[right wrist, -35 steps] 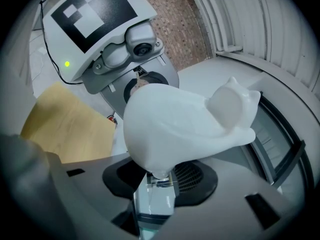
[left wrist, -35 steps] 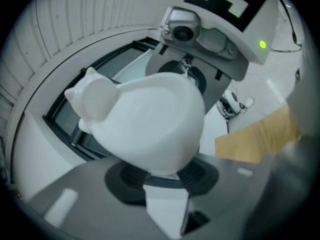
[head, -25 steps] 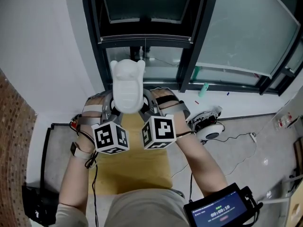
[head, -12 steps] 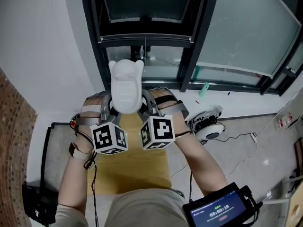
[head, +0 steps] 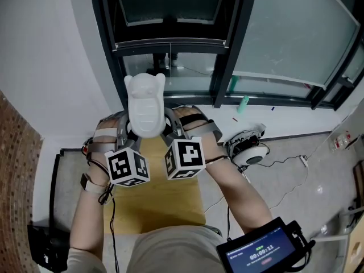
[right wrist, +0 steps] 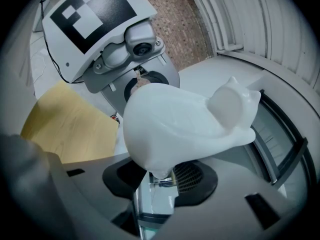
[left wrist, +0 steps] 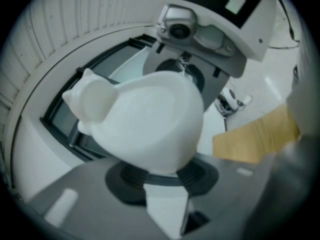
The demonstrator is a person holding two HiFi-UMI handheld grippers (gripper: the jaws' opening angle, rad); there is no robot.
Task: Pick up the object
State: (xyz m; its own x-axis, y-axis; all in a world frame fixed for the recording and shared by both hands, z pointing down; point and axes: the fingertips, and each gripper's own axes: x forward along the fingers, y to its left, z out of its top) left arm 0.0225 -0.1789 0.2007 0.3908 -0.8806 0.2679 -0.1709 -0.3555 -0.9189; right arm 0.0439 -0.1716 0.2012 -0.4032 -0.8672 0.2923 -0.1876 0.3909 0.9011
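A white hollow object with two small bear-like ears (head: 144,108) is held up in the air in front of the window. My left gripper (head: 131,132) and my right gripper (head: 170,129) meet under its near end, one on each side. In the left gripper view the object (left wrist: 145,124) fills the middle, and its lower edge is pinched in my left gripper (left wrist: 162,176). In the right gripper view the object (right wrist: 185,121) rises from the shut jaws of my right gripper (right wrist: 159,180), with its eared end pointing away to the right.
A yellow wooden board (head: 162,201) lies below my arms. Beyond the object stands a dark window frame (head: 168,43), and a brick wall (head: 17,169) is at the left. A white round device with cables (head: 250,152) lies on the floor to the right. A screen unit (head: 261,253) is at the bottom right.
The whole head view has shifted a little, so object and grippers sit slightly left and higher in the picture. Both grips on the object look the same.
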